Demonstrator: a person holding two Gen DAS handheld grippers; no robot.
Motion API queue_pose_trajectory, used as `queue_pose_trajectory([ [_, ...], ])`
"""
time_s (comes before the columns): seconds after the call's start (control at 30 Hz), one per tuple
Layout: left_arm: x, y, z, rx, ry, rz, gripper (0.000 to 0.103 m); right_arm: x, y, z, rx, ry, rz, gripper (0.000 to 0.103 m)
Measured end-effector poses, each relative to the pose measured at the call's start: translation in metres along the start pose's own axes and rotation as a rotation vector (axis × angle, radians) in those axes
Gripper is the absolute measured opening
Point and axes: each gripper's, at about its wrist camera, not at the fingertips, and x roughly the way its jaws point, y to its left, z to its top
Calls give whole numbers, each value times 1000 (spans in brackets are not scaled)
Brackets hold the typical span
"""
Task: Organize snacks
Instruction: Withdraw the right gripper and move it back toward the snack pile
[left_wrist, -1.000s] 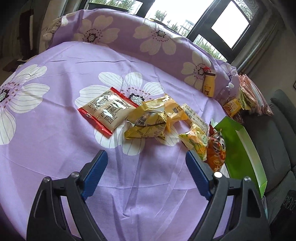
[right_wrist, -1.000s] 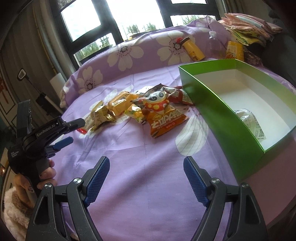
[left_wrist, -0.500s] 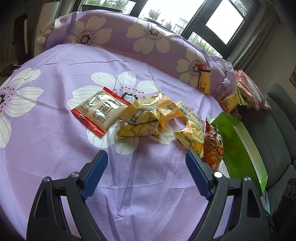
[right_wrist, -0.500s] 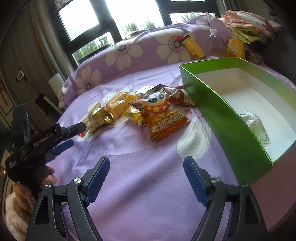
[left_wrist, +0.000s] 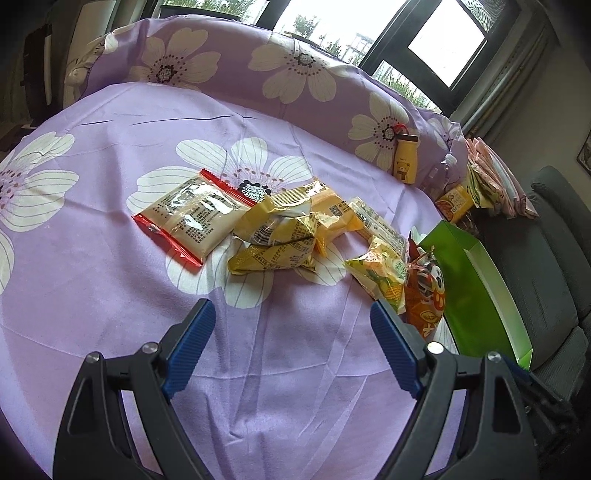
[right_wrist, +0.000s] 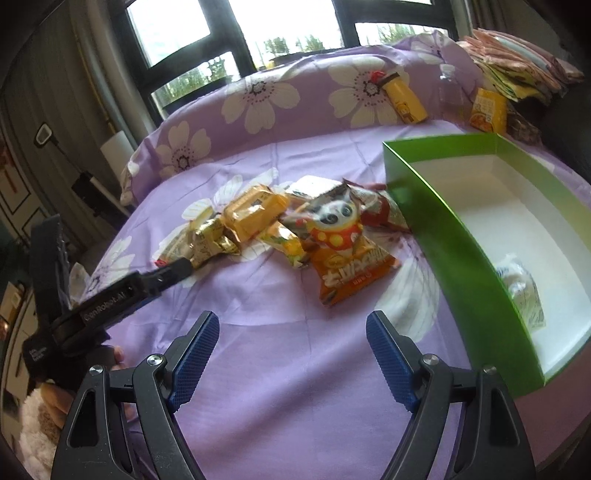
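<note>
With one white packet (right_wrist: 522, 291) already in the green box (right_wrist: 454, 243), the empty right gripper (right_wrist: 291, 354), fingers spread, has drifted nearer the orange panda bag (right_wrist: 347, 258) on the tabletop (right_wrist: 266, 369), likely next; the left gripper (left_wrist: 291, 343) hovers spread.

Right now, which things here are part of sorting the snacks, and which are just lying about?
Job:
- orange panda bag
- red-edged packet
- yellow packets
- green box, one white packet already inside
- left gripper and right gripper, both open

Lying about:
- yellow bear bottle
- clear bottle
- folded cloths
</note>
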Motion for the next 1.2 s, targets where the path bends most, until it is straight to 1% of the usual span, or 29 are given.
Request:
queue_pose_trajectory([
  [0.1,-2,0,1,-3,-6,-4,85,-8,18,28,-44,-2,-4,82],
  [0.2,-4,0,2,0,-12,-13,85,-7,27,56,-61,-9,37,82],
  [0.23,-5,0,4,1,-16,-9,85,-5,30,62,-71,-10,36,82],
  [0.33,-8,6,6,-17,-24,-9,85,5,35,73,-100,-12,-8,82],
  [0.4,-7,9,8,-35,-25,-15,85,12,36,71,-97,-12,0,82],
  [0.5,-4,12,9,-49,-23,-7,84,25,34,62,-102,26,47,82],
  [0.53,-3,11,9,-48,-22,-4,84,31,34,59,-113,43,38,82],
  [0.63,2,10,8,-40,-14,1,84,43,35,53,-131,67,-50,82],
  [0.73,5,9,7,-32,-4,11,84,50,30,51,-126,83,-46,82],
  [0.9,2,10,7,-35,-12,5,84,58,29,47,-148,96,-116,82],
  [1.1,3,11,7,-39,-4,22,84,74,24,41,-118,152,-122,82],
  [1.2,0,10,7,-25,-9,58,84,78,23,39,-119,168,-134,82],
])
